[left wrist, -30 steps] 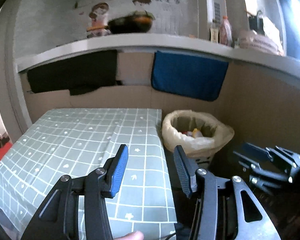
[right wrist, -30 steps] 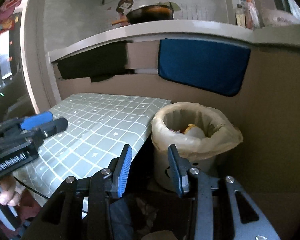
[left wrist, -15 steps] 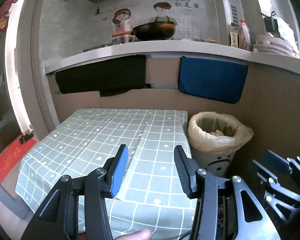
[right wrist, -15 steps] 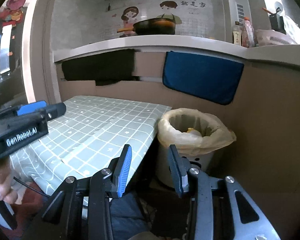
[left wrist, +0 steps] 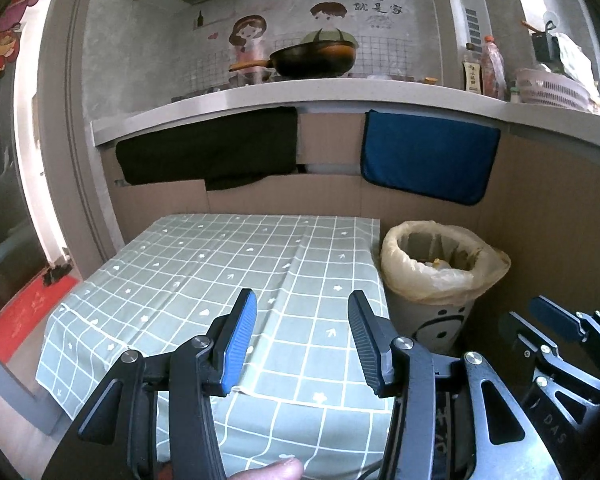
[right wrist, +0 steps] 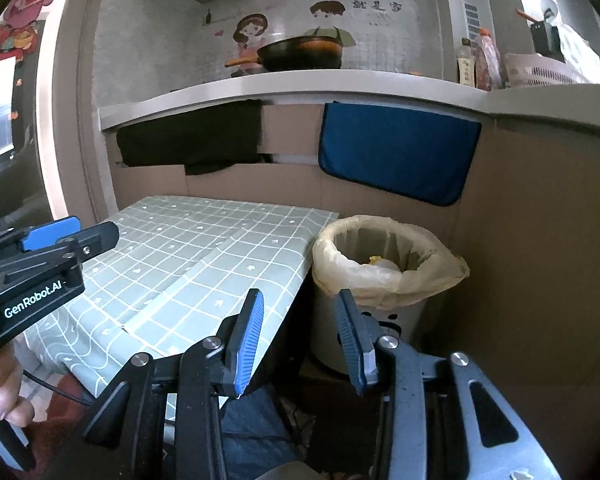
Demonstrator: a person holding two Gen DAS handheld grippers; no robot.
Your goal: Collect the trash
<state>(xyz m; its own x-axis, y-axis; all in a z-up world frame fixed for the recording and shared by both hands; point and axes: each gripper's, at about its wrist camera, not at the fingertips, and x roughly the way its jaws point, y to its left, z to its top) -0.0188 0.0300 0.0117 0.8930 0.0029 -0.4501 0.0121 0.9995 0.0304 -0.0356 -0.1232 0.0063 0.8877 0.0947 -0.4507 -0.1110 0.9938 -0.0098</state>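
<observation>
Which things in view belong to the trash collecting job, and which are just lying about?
Job:
- white smiley-face bin with yellowish plastic liner, scraps inside
- left gripper, open, empty
- right gripper, open, empty

Lying about:
- green checked tablecloth
- blue hanging cloth
- black hanging cloth
- dark wok on counter
- sauce bottles
- pink plastic basket

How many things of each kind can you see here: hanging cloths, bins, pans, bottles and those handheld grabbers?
Hanging cloths: 2, a black cloth and a blue cloth
Trash bins: 1, the lined bin beside the table
Pans: 1, the wok on the counter
Bottles: 2, bottles on the counter
Grabbers: 2, left gripper and right gripper, both empty
Total: 8
</observation>
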